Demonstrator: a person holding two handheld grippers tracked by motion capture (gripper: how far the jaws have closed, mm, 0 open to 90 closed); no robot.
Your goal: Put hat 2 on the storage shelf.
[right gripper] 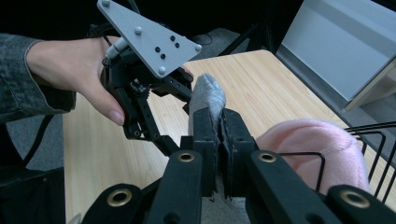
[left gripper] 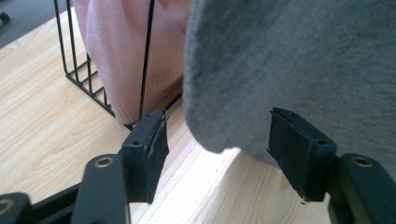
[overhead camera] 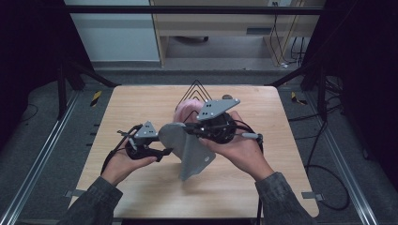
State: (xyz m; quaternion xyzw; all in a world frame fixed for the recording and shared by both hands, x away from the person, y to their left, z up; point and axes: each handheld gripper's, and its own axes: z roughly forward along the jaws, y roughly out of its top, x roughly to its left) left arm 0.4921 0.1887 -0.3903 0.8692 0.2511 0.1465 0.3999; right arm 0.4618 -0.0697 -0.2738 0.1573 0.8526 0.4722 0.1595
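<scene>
No writing, label, brand, number or sign can be read on anything here. The only marking of any kind is yellow-and-black striped tape (overhead camera: pixel 95 98) on the floor beside the tabletop (overhead camera: pixel 141 101), and it carries no letters or figures.

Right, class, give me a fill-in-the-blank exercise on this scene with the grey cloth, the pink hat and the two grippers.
1. The right gripper is shut on the ____ cloth.
2. The pink hat sits in a black ____ rack.
3. The left gripper has its jaws ____, with an edge of the cloth between them.
4. The table top is made of ____.

Missing words: grey; wire; open; wood
</scene>
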